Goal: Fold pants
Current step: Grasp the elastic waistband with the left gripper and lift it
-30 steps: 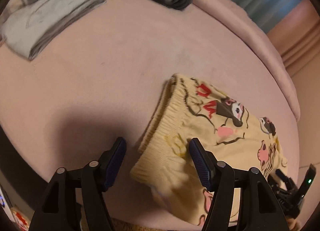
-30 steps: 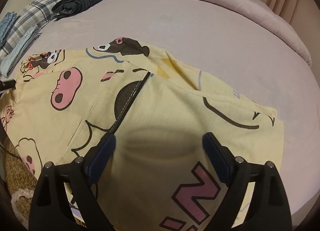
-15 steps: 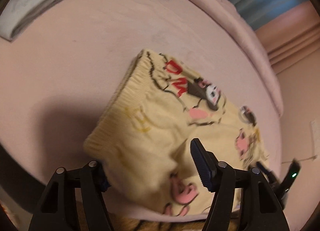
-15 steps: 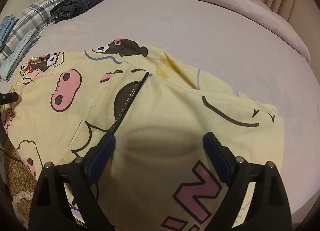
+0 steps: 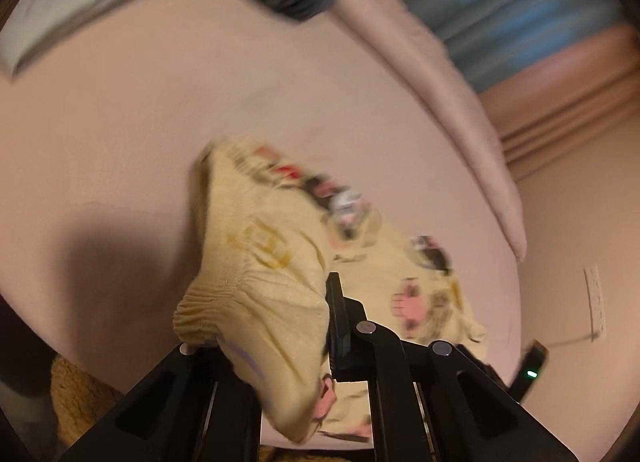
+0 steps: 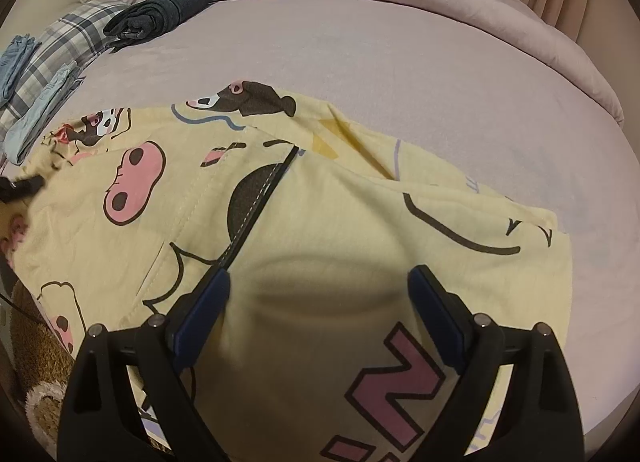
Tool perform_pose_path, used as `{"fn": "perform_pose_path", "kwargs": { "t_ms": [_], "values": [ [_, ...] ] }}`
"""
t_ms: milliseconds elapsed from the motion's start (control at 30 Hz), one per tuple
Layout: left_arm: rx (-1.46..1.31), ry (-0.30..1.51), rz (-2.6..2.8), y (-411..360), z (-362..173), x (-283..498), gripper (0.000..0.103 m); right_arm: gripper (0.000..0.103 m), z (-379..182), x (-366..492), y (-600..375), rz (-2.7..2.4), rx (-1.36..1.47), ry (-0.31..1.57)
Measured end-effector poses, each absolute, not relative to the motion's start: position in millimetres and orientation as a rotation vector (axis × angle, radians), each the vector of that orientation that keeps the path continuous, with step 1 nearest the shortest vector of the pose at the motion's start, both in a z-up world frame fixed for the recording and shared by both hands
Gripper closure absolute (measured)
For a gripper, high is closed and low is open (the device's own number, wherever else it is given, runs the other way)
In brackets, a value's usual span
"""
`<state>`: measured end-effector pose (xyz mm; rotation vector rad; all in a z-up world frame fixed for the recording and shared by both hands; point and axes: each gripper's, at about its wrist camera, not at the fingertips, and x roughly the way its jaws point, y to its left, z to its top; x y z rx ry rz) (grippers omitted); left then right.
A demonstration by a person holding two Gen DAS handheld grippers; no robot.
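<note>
**Waistband caught and lifted**

The waistband (image 5: pixel 224 302), flat on the bed (image 5: pixel 120 122) a second ago, is now bunched and raised between the left gripper's (image 5: pixel 272 326) jaws, which have closed on it. The pants (image 6: pixel 320 222) lie spread on the bed, legs under the right gripper (image 6: pixel 320 290), which hovers wide open just above them. The fold is beginning, I judge; next, carry the waistband across toward the legs, keeping edges aligned
</note>
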<state>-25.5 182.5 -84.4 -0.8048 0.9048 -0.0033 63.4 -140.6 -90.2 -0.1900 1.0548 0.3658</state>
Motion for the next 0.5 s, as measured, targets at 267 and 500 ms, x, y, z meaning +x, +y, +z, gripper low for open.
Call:
{"fn": "perform_pose_path", "kwargs": {
  "t_ms": [267,500],
  "values": [
    [-0.672,0.823,-0.268,108.5,-18.3,-11.1,0.097,0.014,-75.4,56.3,-165.4,0.409,-0.074,1.048],
    [-0.515,0.928,-0.526,2.5,-17.4,25.3,0.097,0.014,-60.5,42.6,-233.2,0.297,0.061,1.041]
  ]
}}
